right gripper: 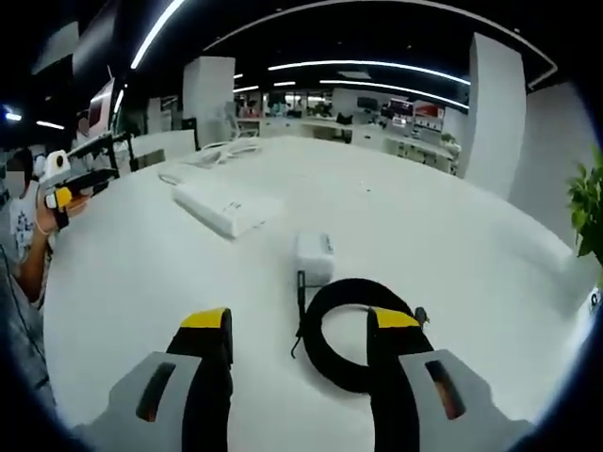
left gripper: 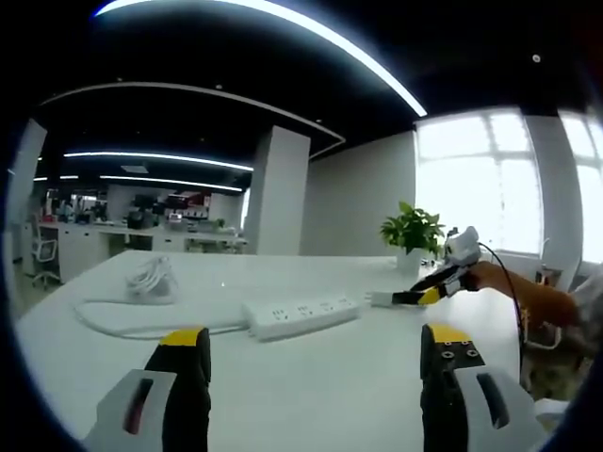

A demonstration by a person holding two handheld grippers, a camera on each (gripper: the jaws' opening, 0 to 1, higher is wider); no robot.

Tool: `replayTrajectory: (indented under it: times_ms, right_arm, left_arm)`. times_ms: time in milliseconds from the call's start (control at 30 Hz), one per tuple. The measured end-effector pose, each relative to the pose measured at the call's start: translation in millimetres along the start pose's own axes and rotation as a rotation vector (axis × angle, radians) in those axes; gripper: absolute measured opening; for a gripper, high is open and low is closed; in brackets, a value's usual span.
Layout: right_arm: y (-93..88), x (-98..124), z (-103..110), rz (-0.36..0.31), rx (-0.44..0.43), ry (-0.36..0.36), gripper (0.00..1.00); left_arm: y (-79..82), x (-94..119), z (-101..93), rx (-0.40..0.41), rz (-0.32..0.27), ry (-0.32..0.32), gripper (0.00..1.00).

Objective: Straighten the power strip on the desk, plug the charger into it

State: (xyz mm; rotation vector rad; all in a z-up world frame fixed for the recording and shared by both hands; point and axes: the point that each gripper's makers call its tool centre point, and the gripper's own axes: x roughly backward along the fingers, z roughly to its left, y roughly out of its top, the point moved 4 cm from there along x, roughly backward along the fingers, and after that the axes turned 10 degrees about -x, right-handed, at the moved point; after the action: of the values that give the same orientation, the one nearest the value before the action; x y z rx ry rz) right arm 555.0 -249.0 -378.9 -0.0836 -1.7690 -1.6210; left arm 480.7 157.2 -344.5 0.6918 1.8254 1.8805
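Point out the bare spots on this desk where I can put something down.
Bare desk lies between the left gripper and the power strip, and left of the charger toward the desk edge. It is crowded at the black cable and the coiled white cord.

Potted plant at desk's far edge by window, white pillar behind.

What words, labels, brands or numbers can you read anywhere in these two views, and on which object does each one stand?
None can be read.
Power strip: no legible print on its white top; the sockets are the only marks.
Charger: plain white face, no readable label.
Red signs in the far office: too small and blurred to read.
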Motion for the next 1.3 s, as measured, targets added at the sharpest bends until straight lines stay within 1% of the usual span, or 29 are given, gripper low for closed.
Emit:
replayTrajectory:
  times_ms: [167,233,367,500,800,933,1000,1067,1133,1233,1300]
  right_arm:
    - [-2.6,-2.5,2.1,0.046,-0.019,0.032,0.58]
    - [-5.0,-3.7,2.6,0.075,-0.027,0.044,0.58]
    - [-9.4,-4.9,3.4,0.124,-0.016,0.048,0.58]
    - [-10.3,-3.7,8.1,0.145,-0.005,0.045,0.58]
    - [-13.2,-4.3,10.0,0.199,0.012,0.043,0.57]
    - [-13.6,-4.7,8.1,0.219,0.011,0.042,0.54]
    - [-14.1,-4.7,7.0,0.229,0.012,0.043,0.50]
    - [-13.8,-4.7,5.3,0.230,0.013,0.039,0.47]
    - [-13.7,-5.2,4.1,0.234,0.005,0.042,0.46]
    - [-15.8,-5.5,2.0,0.259,0.015,0.037,0.43]
    - [-16.3,-6.0,0.3,0.271,0.020,0.032,0.42]
  left_arm:
    - [-0.4,-0.4,0.2,0.004,-0.001,0.002,0.94]
    - [-0.5,-0.4,-0.4,0.006,-0.002,-0.001,0.94]
    - [-0.4,0.0,-1.0,0.007,-0.002,-0.003,0.94]
    - [-0.3,0.5,0.1,0.008,-0.003,0.000,0.94]
    - [-1.8,0.7,0.1,0.012,-0.003,-0.001,0.93]
    - [-2.0,1.2,0.9,0.014,-0.003,0.001,0.93]
    - [-2.2,1.5,1.0,0.016,-0.004,0.001,0.93]
    - [-2.6,2.3,0.7,0.017,-0.004,0.000,0.93]
    - [-2.5,2.7,0.5,0.018,-0.005,0.000,0.93]
    - [-1.8,3.6,0.9,0.021,-0.009,0.001,0.93]
    - [-1.4,4.0,1.3,0.021,-0.011,0.003,0.93]
